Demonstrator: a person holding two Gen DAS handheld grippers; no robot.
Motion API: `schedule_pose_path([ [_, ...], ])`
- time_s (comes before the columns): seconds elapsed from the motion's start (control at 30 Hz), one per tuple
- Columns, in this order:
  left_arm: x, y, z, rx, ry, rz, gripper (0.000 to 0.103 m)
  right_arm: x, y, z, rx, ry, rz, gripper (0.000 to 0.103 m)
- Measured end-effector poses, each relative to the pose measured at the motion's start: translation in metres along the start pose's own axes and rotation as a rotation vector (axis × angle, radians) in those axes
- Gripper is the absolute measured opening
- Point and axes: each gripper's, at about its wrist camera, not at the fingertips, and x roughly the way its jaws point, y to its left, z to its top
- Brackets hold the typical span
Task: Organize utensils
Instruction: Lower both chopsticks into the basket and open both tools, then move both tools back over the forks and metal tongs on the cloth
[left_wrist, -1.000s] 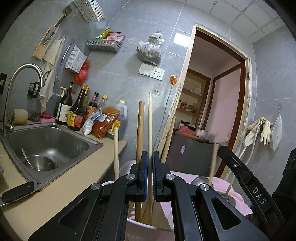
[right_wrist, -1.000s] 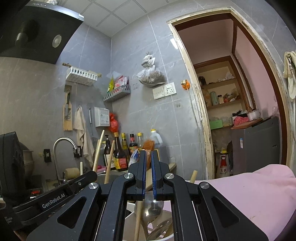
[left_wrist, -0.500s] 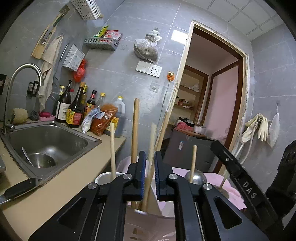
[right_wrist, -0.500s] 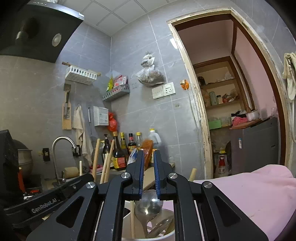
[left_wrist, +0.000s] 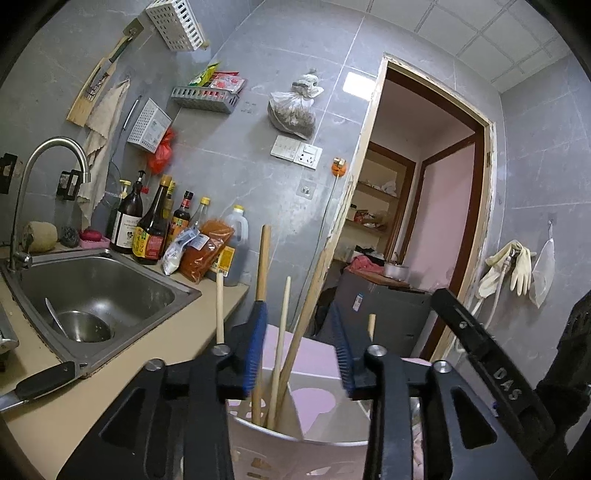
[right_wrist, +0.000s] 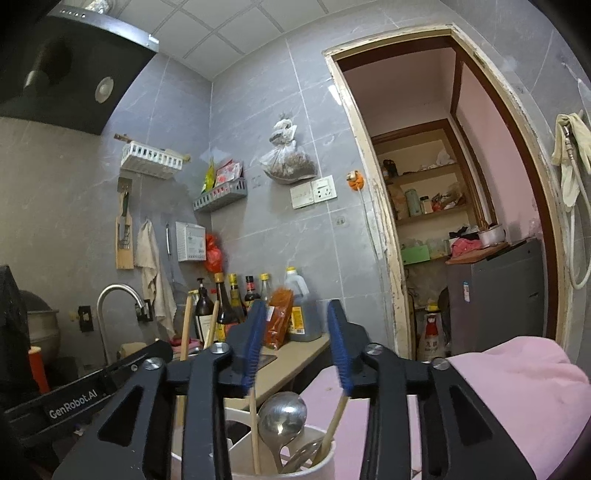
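The left gripper (left_wrist: 299, 350) is seen with its jaws spread wide and nothing clamped between the blue pads (left_wrist: 255, 354). It is held just above a pale perforated holder (left_wrist: 295, 454), in which several wooden sticks (left_wrist: 282, 332) stand leaning at slight angles; their upper ends rise through the gap between the pads, though contact with either pad cannot be told. A thicker wooden handle (left_wrist: 263, 266) stands upright at the left pad, and a thinner one (left_wrist: 219, 306) is seen just left of the gripper. Pink cloth (left_wrist: 314, 402) is visible behind the holder.

The right gripper (right_wrist: 297, 350) is likewise released, its jaws wide apart and empty. Below it a white cup (right_wrist: 321, 469) is placed, in which a metal spoon (right_wrist: 282, 415) stands bowl up, together with two thin wooden sticks (right_wrist: 254, 428); one stick rises toward the left pad and the other leans toward the right pad. More metal utensils lie lower in the cup, but they are too hidden to be named. The left gripper's black body, marked GenRobot.AI, is seen at the left of this view, with two wooden handles behind it.

A steel sink (left_wrist: 92, 288) with a tap (left_wrist: 48, 177) is set into the beige counter (left_wrist: 122, 376) at the left, and a metal bowl (left_wrist: 83, 325) lies in it. Sauce bottles (left_wrist: 151, 225) are lined up along the tiled wall behind the sink. A knife handle (left_wrist: 44, 380) lies at the near counter edge. An open doorway (right_wrist: 461, 206) is seen to the right.
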Motion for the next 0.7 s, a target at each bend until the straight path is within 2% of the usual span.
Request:
schedule_pose_path([
  [0.03,0.000,-0.001,0.001,-0.004,0.004,-0.005,0.036,-0.002,-0.001,0.002,-0.002,-0.001,-0.004,0.045],
  [0.2,-0.001,-0.009,0.005,-0.020,0.041,-0.025,0.048,-0.020,-0.010,0.015,-0.019,0.014,-0.039,0.053],
  [0.27,-0.003,-0.014,0.007,-0.029,0.046,-0.035,0.058,-0.029,-0.015,0.020,-0.027,0.015,-0.059,0.071],
  [0.3,-0.005,-0.017,0.007,-0.034,0.050,-0.044,0.060,-0.034,-0.019,0.022,-0.025,0.014,-0.068,0.074],
  [0.37,-0.006,-0.023,0.007,-0.038,0.062,-0.058,0.069,-0.043,-0.026,0.027,-0.018,0.018,-0.090,0.078],
  [0.43,-0.008,-0.030,0.005,-0.035,0.074,-0.070,0.072,-0.051,-0.033,0.030,-0.005,0.024,-0.110,0.082],
  [0.57,-0.012,-0.047,0.001,-0.006,0.096,-0.082,0.093,-0.067,-0.045,0.036,0.014,0.029,-0.133,0.094],
  [0.63,-0.016,-0.056,-0.003,0.007,0.100,-0.097,0.097,-0.076,-0.050,0.040,0.007,0.031,-0.142,0.103],
  [0.7,-0.018,-0.065,-0.007,0.021,0.119,-0.118,0.099,-0.087,-0.055,0.044,-0.008,0.035,-0.148,0.103],
])
